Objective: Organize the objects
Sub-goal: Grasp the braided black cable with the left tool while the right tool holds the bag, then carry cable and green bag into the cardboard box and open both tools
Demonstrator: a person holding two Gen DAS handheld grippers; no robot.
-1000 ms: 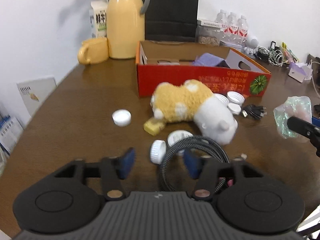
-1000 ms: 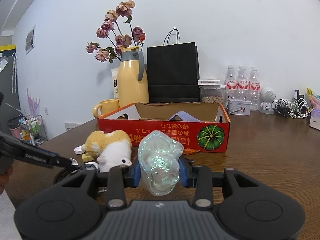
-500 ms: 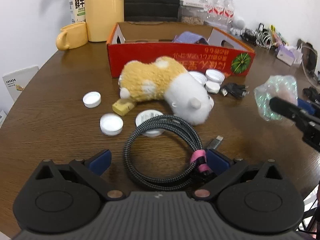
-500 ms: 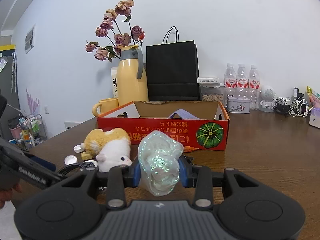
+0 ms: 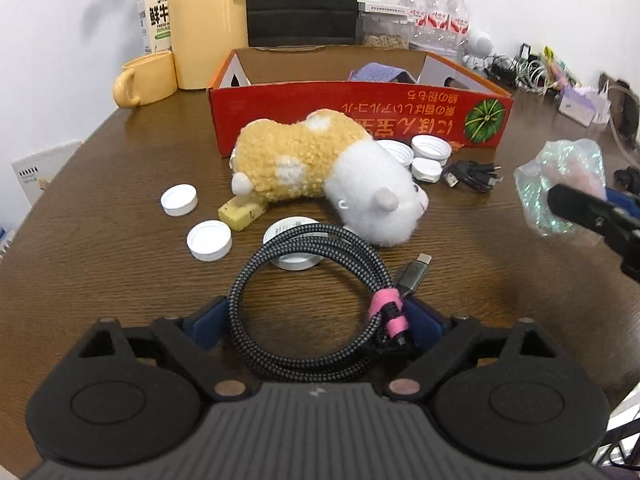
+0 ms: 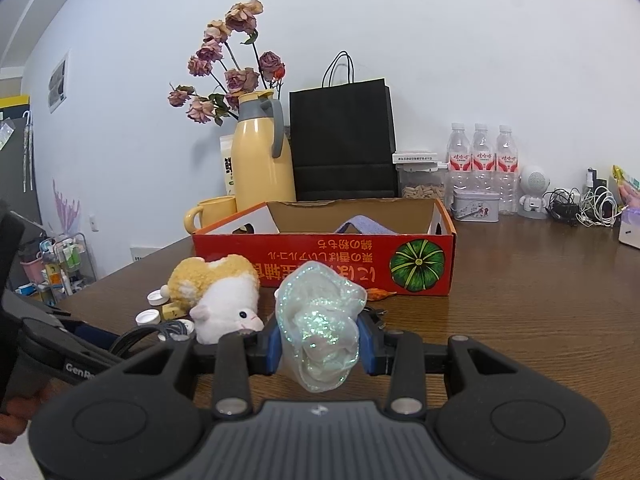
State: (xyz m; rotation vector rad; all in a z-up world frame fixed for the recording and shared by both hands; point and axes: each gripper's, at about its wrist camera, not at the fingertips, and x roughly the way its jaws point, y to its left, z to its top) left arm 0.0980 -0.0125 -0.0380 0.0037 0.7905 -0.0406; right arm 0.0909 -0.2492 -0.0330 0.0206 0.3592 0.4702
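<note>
My left gripper (image 5: 316,320) is open wide, its blue pads on either side of a coiled braided cable (image 5: 316,300) with a pink strap, lying on the brown table. My right gripper (image 6: 319,344) is shut on a crumpled iridescent plastic wrap (image 6: 320,324), held above the table; the wrap also shows in the left wrist view (image 5: 560,184). A yellow and white plush toy (image 5: 320,172) lies in front of the red cardboard box (image 5: 360,116), which holds a purple cloth (image 5: 380,74).
Several white bottle caps (image 5: 208,240) and a yellow eraser (image 5: 242,212) lie around the plush. A black cable bundle (image 5: 472,174) lies right of it. A yellow jug (image 5: 208,24), mug (image 5: 144,80), black bag (image 6: 344,140) and water bottles (image 6: 484,168) stand behind the box.
My left gripper has opened wide and moved down around the coiled cable, which now lies between its pads. My right gripper still holds the wrap, almost unmoved.
</note>
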